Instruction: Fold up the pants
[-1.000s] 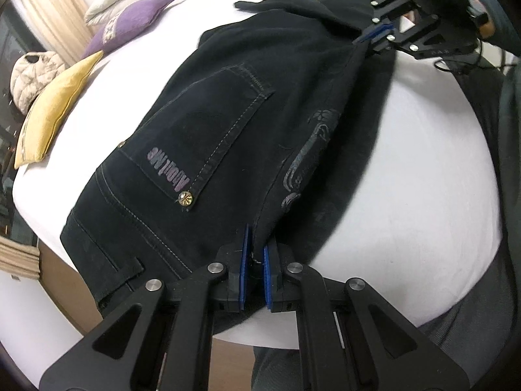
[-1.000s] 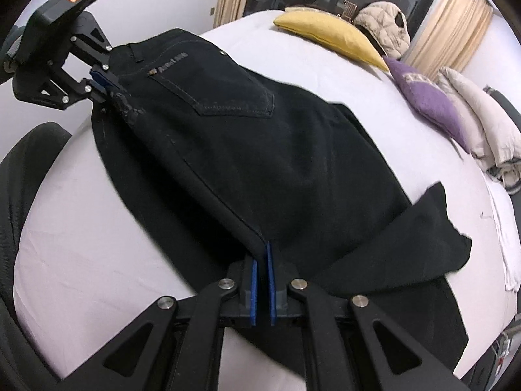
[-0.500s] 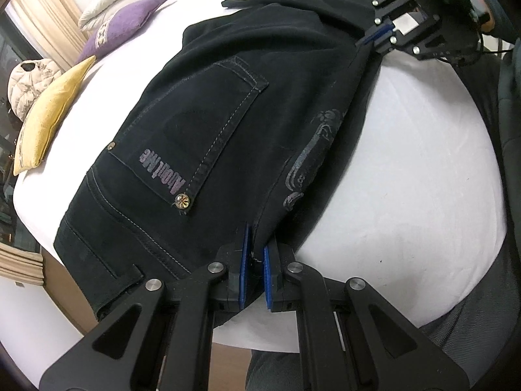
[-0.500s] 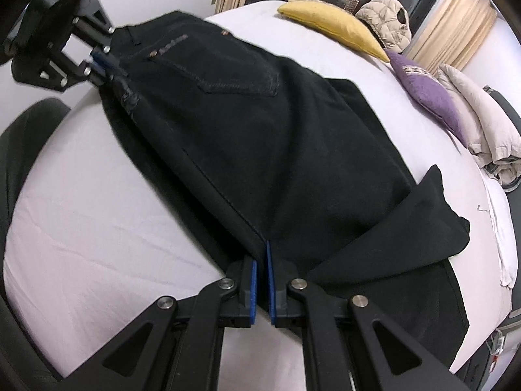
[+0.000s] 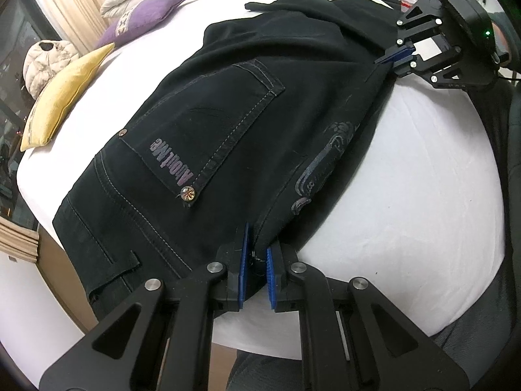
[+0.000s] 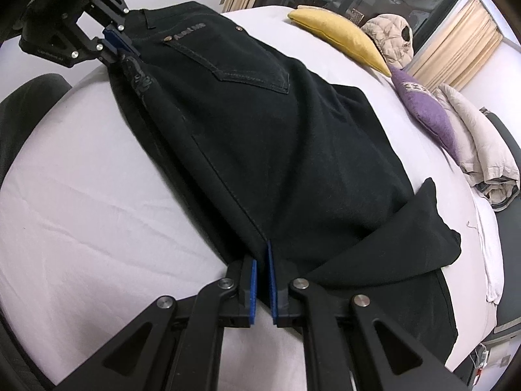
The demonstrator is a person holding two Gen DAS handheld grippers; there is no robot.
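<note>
White bed sheet (image 5: 423, 169), yellow pillow (image 5: 62, 97), purple pillow (image 5: 146, 16), beige curtains (image 6: 456, 49), quilted jacket (image 6: 390, 39)

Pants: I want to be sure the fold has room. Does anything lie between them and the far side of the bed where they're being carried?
Nothing visible does. Both tongs, left and right, grip the pants directly. The yellow pillow and purple pillow lie beyond the far edge, apart from the fabric.

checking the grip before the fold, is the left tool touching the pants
Touching. In the left wrist view the left tool has the edge of the pants pinched between its blue pads; the right wrist view shows the same grip from afar.
</note>
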